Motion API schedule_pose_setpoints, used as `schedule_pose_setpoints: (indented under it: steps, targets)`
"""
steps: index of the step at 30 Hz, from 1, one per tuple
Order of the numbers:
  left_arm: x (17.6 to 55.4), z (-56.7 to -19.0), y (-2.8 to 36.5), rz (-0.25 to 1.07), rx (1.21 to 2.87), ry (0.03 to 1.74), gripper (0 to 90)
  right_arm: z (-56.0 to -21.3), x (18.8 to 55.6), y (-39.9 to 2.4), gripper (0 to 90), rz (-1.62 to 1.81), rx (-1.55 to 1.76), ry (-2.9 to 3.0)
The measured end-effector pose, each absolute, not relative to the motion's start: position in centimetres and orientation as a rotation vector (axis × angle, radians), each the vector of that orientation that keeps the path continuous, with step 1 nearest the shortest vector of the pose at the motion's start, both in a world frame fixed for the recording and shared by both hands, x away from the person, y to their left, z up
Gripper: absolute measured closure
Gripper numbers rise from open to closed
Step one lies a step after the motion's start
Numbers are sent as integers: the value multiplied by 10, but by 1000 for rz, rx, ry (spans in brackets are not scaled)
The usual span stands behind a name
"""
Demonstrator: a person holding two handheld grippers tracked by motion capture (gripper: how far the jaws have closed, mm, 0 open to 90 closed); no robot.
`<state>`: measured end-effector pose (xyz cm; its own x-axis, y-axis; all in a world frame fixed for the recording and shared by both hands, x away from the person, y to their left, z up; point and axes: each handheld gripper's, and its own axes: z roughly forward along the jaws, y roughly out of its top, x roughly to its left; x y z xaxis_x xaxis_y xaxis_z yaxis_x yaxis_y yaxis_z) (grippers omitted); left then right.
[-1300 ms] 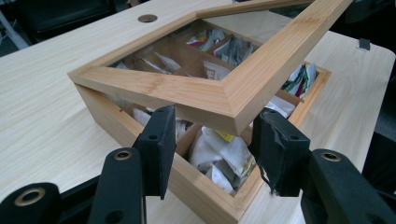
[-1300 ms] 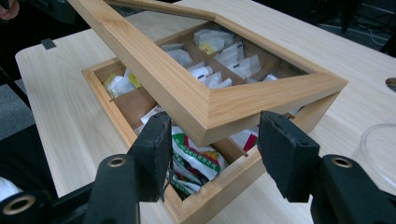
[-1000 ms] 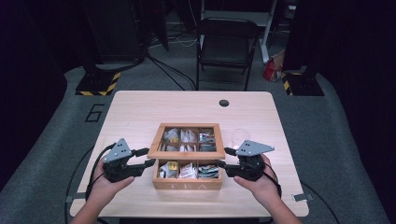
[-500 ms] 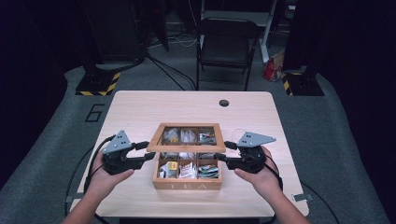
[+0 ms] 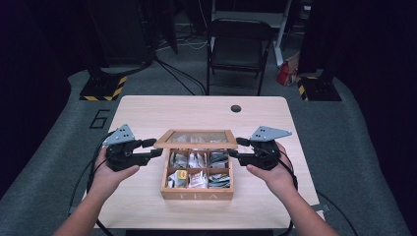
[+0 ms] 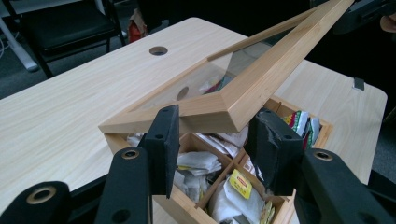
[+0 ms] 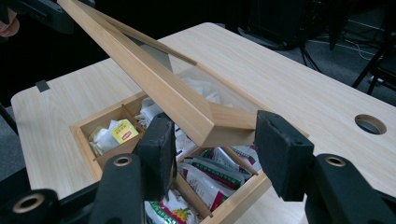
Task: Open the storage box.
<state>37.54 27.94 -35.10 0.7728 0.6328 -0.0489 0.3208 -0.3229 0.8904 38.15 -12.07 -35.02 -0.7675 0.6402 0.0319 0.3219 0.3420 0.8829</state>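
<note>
While lifted, lid (image 5: 195, 139) between left tool (image 5: 156, 148), right tool (image 5: 234, 148)

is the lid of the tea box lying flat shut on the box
No, the glass-paned lid is tilted up off the tea box, its front edge raised, with tea bags showing in the compartments beneath.

lid (image 6: 261, 79): wood frame, glass pane | box (image 5: 196, 194): matt wood | table (image 5: 147, 110): smooth wood-look

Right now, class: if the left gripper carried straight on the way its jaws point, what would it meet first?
The left gripper would probably meet the glass-paned wooden lid first: its near corner sits between the jaws, raised above the tea box.
</note>
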Motion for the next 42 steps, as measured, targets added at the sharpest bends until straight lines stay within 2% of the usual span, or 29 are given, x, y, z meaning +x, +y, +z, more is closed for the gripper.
schedule_pose_setpoints:
  steps: [19,24,32,42]
  targets:
    - [412,-377,274,437,1937,776,542,-339,395,-122,494,1425,875,2272]
    - [422,-380,274,436,1917,787,571,-337,398,-122,494,1430,886,2272]
    - [428,-379,272,461,1902,781,582,-333,404,-122,494,1432,864,2271]
    - [437,-373,273,428,1918,781,583,-338,417,-125,502,1445,891,2281]
